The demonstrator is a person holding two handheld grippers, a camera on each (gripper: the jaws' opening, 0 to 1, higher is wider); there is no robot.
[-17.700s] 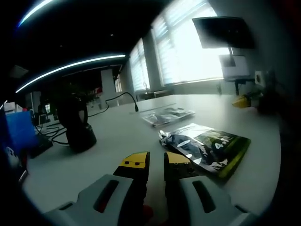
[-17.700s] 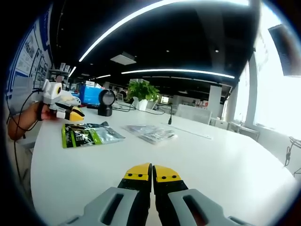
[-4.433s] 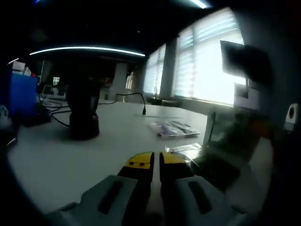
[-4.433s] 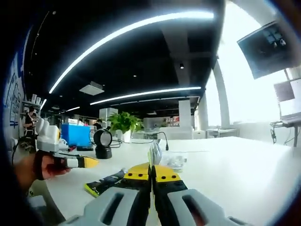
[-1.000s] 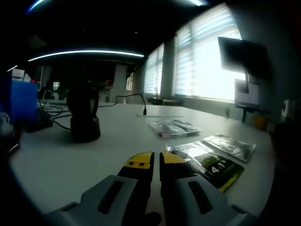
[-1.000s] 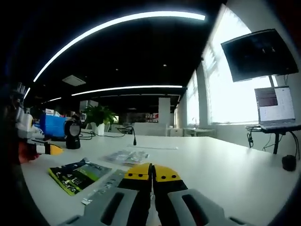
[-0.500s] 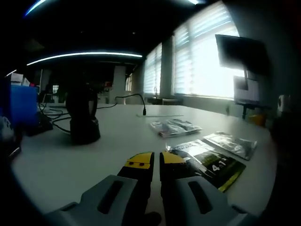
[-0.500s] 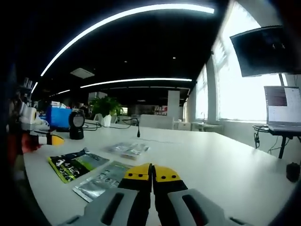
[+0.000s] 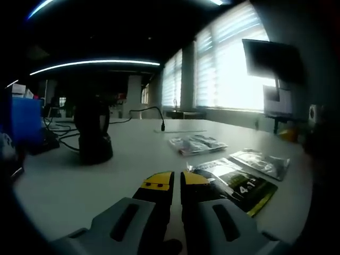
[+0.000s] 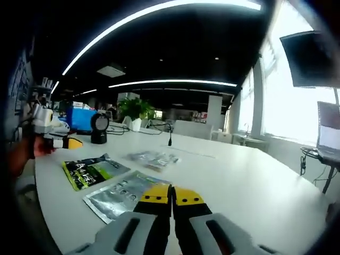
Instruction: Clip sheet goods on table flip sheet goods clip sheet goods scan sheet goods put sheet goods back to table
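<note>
A green and black packet [image 9: 241,187] lies flat on the white table [image 9: 133,159], just right of my left gripper [image 9: 171,180], whose jaws are shut on nothing. A silver packet [image 9: 261,162] lies flat beyond it. In the right gripper view the silver packet [image 10: 123,194] lies just left of my right gripper [image 10: 171,194], also shut with nothing in it. The green packet [image 10: 90,170] is further left. A hand holds the left gripper [image 10: 56,139] at the table's far left edge.
A black stand scanner [image 9: 93,135] stands on the table to the left; it is also in the right gripper view as the scanner [image 10: 99,128]. Clear packets [image 9: 197,143] lie further back. A blue box [image 10: 83,118], a plant [image 10: 135,110] and cables [image 9: 143,112] sit behind.
The right gripper's packet, held upright 4.4 s ago, now lies flat on the table. Over the last second the right view has swung towards the silver packet. The left view has barely moved.
</note>
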